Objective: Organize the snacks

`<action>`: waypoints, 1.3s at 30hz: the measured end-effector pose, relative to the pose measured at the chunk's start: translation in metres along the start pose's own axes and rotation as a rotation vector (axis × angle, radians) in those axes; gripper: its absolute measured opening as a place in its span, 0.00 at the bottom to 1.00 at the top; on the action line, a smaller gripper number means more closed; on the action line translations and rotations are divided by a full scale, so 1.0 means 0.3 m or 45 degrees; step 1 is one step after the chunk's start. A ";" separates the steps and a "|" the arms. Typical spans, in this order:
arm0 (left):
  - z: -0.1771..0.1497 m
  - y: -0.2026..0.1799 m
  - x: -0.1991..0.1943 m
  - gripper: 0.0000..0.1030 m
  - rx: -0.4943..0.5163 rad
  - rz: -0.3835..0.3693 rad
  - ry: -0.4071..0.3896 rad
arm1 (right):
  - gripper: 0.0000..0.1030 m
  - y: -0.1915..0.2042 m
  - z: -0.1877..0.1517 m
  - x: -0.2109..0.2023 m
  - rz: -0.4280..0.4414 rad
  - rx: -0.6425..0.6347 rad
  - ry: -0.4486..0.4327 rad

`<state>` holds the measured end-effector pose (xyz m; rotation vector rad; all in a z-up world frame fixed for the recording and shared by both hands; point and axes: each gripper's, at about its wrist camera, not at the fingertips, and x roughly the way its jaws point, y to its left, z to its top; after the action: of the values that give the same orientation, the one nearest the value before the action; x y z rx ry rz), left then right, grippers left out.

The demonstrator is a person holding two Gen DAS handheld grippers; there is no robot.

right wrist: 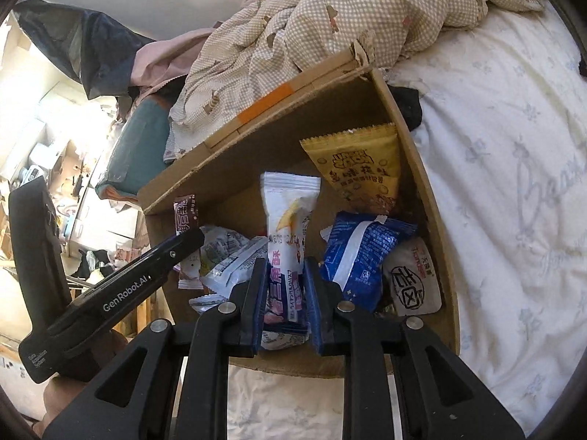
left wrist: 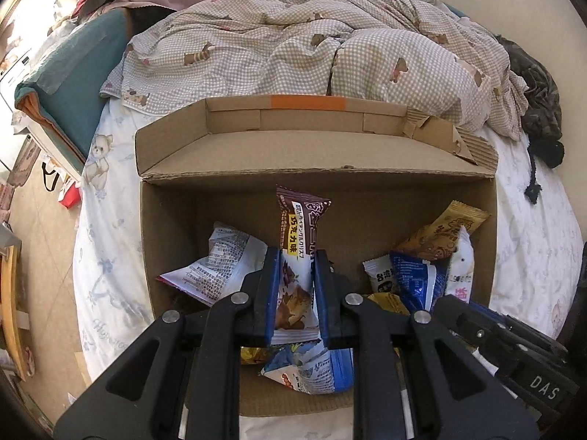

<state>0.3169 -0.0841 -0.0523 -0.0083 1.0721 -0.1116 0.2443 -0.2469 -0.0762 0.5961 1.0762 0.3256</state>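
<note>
Brown snack packet clenched in left tool; white packet between right tool's pads.

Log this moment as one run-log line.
left gripper: shut on brown chocolate wafer packet | right gripper: holding white-pink snack packet | both over brown cardboard box

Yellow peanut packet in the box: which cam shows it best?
Right wrist. The yellow peanut packet leans against the cardboard box's far corner, whole front and print in plain sight. In the left wrist view the packet sits small near the right wall, tilted, its lower half hidden behind the blue packet.
</note>
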 end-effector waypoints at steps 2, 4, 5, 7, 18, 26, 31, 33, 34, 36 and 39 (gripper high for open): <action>0.000 0.002 -0.013 0.19 0.005 0.022 -0.014 | 0.22 0.004 0.003 -0.008 0.000 -0.007 -0.015; 0.001 0.004 -0.032 0.42 0.010 0.019 -0.039 | 0.22 0.004 0.006 -0.016 0.017 -0.008 -0.020; 0.001 0.003 -0.046 0.51 0.019 0.028 -0.056 | 0.22 0.004 0.005 -0.023 0.017 -0.008 -0.026; 0.003 0.006 -0.075 0.82 0.017 0.072 -0.096 | 0.23 0.008 0.009 -0.039 0.029 -0.009 -0.047; -0.042 0.103 -0.230 0.86 -0.064 0.135 -0.241 | 0.69 0.061 0.007 -0.129 0.034 -0.082 -0.150; -0.133 0.152 -0.345 0.93 -0.067 0.150 -0.294 | 0.80 0.109 -0.066 -0.242 0.055 -0.134 -0.230; -0.197 0.177 -0.409 0.99 -0.083 0.132 -0.317 | 0.80 0.144 -0.124 -0.295 0.008 -0.197 -0.276; -0.226 0.188 -0.430 0.99 -0.086 0.129 -0.327 | 0.81 0.156 -0.154 -0.316 -0.009 -0.224 -0.291; -0.239 0.192 -0.438 1.00 -0.088 0.127 -0.331 | 0.81 0.158 -0.166 -0.322 -0.015 -0.230 -0.295; -0.275 0.206 -0.455 1.00 -0.092 0.124 -0.340 | 0.84 0.169 -0.200 -0.342 -0.033 -0.249 -0.308; -0.327 0.226 -0.465 1.00 -0.087 0.122 -0.342 | 0.85 0.185 -0.243 -0.367 -0.061 -0.280 -0.317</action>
<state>0.1707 0.0012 0.0188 -0.0328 0.8060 0.0132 0.1319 -0.2388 0.0118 0.4010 0.8015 0.3142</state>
